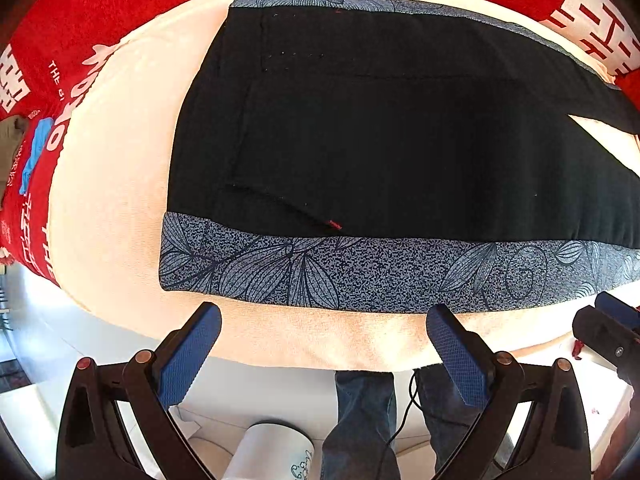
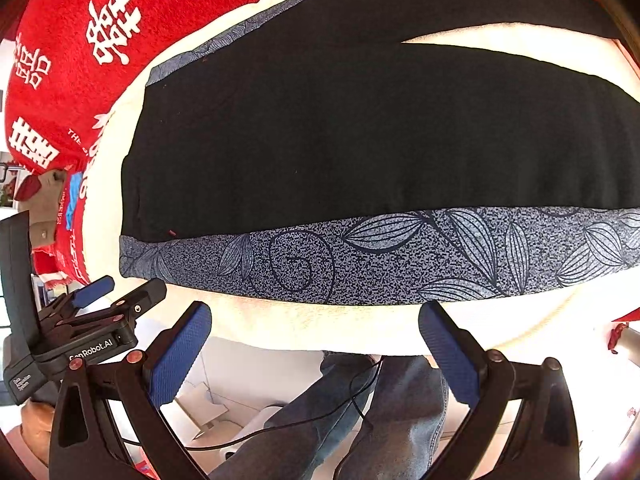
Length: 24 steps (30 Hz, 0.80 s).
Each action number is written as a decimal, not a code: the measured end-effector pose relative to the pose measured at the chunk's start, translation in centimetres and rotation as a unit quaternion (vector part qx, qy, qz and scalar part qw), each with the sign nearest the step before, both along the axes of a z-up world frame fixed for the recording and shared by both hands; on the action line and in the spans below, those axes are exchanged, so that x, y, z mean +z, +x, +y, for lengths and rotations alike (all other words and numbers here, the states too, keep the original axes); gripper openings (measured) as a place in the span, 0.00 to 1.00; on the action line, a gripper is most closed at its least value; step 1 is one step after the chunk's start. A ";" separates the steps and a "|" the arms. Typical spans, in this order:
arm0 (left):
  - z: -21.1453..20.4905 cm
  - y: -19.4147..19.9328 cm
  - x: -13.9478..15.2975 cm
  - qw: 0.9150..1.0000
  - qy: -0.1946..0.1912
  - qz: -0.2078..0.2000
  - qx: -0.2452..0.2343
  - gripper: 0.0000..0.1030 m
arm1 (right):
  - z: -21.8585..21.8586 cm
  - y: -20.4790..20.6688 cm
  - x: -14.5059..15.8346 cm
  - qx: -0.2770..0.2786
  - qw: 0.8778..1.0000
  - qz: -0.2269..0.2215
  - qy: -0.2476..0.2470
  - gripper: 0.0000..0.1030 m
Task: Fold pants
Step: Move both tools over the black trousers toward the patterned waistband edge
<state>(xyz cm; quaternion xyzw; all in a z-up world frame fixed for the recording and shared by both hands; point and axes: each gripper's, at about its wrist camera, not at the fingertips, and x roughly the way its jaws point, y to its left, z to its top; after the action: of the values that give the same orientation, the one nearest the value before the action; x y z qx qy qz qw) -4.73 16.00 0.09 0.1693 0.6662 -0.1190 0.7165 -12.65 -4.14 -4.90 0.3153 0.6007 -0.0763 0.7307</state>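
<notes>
Black pants (image 1: 380, 128) with a blue-grey floral side stripe (image 1: 360, 272) lie flat on a cream towel (image 1: 112, 184), waist to the left, legs running right. They also show in the right wrist view (image 2: 360, 140), where the two legs part at the upper right. My left gripper (image 1: 324, 318) is open and empty, just short of the near striped edge by the waist. My right gripper (image 2: 316, 316) is open and empty, just short of the same striped edge (image 2: 400, 256), further along the leg. The left gripper shows in the right wrist view (image 2: 92, 312).
A red blanket (image 1: 100, 12) with white characters lies under the towel, also in the right wrist view (image 2: 80, 60). The towel's near edge (image 1: 320, 356) overhangs the table front. Below it are the person's jeans legs (image 2: 360, 420), a cable and a white cup (image 1: 276, 452).
</notes>
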 end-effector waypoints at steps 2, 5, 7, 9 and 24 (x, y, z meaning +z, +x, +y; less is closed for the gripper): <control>0.1 0.0 0.1 1.000 0.000 0.002 0.004 1.00 | 0.0 0.0 0.0 0.000 1.000 0.000 0.000 1.00; 0.0 0.1 0.3 1.000 -0.001 0.003 0.002 1.00 | 0.1 0.0 0.0 0.000 1.000 0.001 0.000 1.00; -0.1 0.1 0.2 1.000 -0.001 0.004 0.004 1.00 | 0.1 0.1 0.0 0.001 1.000 0.001 0.000 1.00; -0.2 0.2 0.1 1.000 -0.001 0.005 0.004 1.00 | 0.1 0.2 -0.1 0.001 1.000 0.002 0.000 1.00; -1.7 1.1 0.1 1.000 -0.006 0.008 0.015 1.00 | 0.5 0.9 -0.1 0.010 1.000 0.003 0.003 1.00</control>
<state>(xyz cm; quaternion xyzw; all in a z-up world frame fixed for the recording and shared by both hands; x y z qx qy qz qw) -3.66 14.27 0.20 0.1535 0.6737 -0.1136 0.7139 -11.75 -3.59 -5.05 0.3117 0.6063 -0.0684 0.7284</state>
